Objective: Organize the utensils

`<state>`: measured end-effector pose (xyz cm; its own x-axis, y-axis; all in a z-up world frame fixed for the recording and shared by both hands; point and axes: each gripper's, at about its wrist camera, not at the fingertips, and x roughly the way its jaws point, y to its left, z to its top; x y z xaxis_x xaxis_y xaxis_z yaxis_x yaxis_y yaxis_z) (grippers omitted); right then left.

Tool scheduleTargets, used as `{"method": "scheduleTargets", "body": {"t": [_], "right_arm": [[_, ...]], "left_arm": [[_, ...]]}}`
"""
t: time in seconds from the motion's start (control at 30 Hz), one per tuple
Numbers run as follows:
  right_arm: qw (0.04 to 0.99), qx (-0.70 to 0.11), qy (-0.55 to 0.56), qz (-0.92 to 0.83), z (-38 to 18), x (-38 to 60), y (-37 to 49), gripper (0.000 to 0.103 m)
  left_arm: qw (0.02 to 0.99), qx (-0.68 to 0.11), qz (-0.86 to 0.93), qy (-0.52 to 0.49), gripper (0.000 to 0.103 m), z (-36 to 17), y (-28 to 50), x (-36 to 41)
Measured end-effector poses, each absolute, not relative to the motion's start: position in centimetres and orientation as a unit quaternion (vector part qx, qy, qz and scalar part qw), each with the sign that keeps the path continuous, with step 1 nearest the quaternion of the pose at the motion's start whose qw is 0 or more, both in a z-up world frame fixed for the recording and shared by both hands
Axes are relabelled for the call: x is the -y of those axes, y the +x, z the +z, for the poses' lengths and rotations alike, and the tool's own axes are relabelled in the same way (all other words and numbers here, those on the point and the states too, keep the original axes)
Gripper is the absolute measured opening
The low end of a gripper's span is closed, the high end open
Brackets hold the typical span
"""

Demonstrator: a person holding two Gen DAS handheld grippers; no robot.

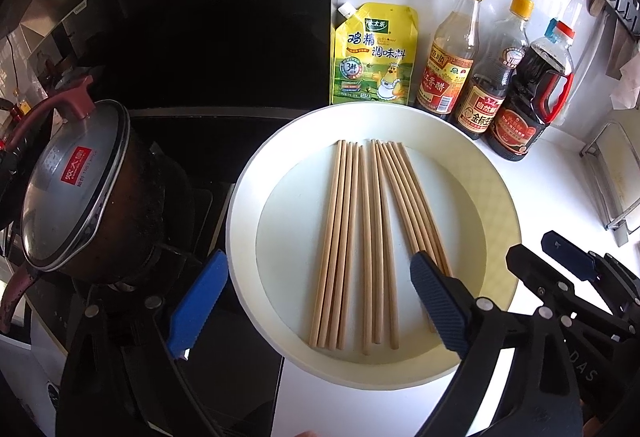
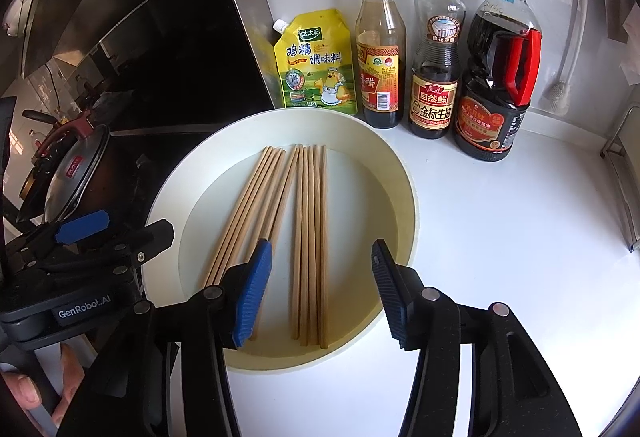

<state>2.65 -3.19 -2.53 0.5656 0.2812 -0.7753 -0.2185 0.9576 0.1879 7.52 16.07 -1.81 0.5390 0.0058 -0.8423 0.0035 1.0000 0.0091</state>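
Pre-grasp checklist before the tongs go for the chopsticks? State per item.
1. Left tongs open: ok, wide apart, nothing held.
2. Right tongs open: ok, nothing held.
3. Chopsticks reachable: ok, all lie flat in the plate, unobstructed.
4. Chopsticks aligned: not ok, two fanned groups, one angled away from the other.
5. Right tongs lined up: ok, they bracket the near ends of the straight group.
6. Clear of the bottles: ok, they and the seasoning pouch stand behind the plate.
7. Destination holder: cannot tell, none visible.
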Motion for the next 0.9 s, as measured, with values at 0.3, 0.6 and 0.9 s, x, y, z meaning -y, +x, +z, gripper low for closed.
{"method": "scheduleTargets", "body": {"t": [0.3,0.6,0.9], "right_arm": [[0.883,-0.445,0.036,0.141,-2.68,3.25,2.75,0.053],[0.884,-0.447,0.038,0.134,-2.8,3.48,2.85,0.059],[0.882,-0.45,0.037,0.134,-2.86,3.31,2.83,0.059]], "left_arm": [[0.876,-0.482,0.002,0.008,0.093,-2.03,7.81,-16.1],[0.878,-0.478,0.006,0.004,0.094,-2.18,7.86,-16.42],[0.875,-0.484,0.009,0.003,0.095,-2.13,7.79,-16.48]]}}
